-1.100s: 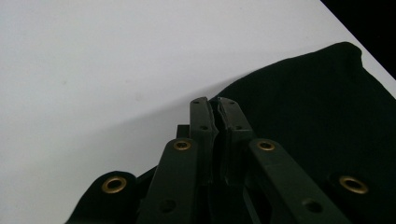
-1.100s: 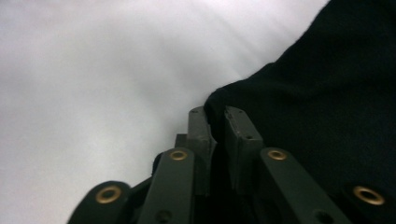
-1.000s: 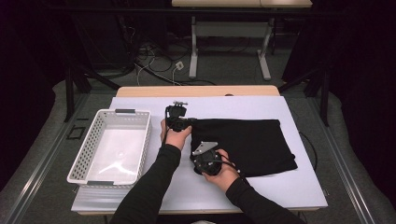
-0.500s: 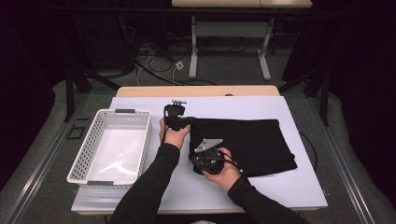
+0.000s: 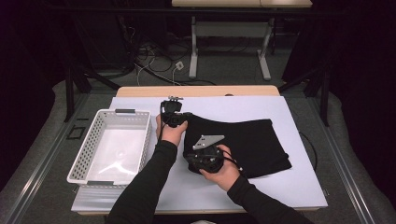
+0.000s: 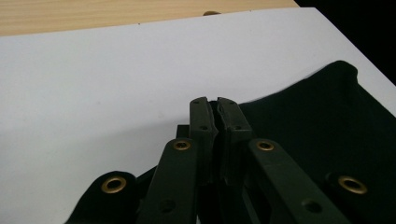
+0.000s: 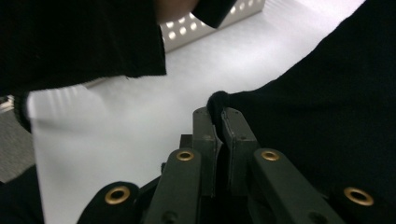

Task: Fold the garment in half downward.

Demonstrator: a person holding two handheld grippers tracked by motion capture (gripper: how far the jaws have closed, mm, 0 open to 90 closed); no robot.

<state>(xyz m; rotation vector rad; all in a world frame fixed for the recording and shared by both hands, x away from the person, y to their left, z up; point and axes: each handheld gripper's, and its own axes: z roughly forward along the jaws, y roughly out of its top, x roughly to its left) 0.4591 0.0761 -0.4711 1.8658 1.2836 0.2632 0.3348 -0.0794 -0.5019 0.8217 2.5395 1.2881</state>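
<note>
A black cloth (image 5: pixel 252 144) lies spread on the white table top (image 5: pixel 289 186). My left gripper (image 5: pixel 183 118) is at the cloth's far left corner. In the left gripper view its jaws stand pressed together (image 6: pixel 215 101), with the cloth (image 6: pixel 317 121) running off to the right from their tips. My right gripper (image 5: pixel 190 153) is at the near left corner, held a little above the table. In the right gripper view (image 7: pixel 217 109) it is shut on a bunched corner of the cloth (image 7: pixel 327 107).
A white perforated basket (image 5: pixel 84 154) stands on the left of the table, close to the left forearm (image 5: pixel 154 172). In the right gripper view the left sleeve (image 7: pixel 79 42) hangs near the jaws, with the basket (image 7: pixel 210 28) behind it. A wooden table edge (image 5: pixel 196 91) runs along the far side.
The right gripper has risen slightly with the cloth's near left corner in its jaws. The left gripper has stayed at the far left corner.
</note>
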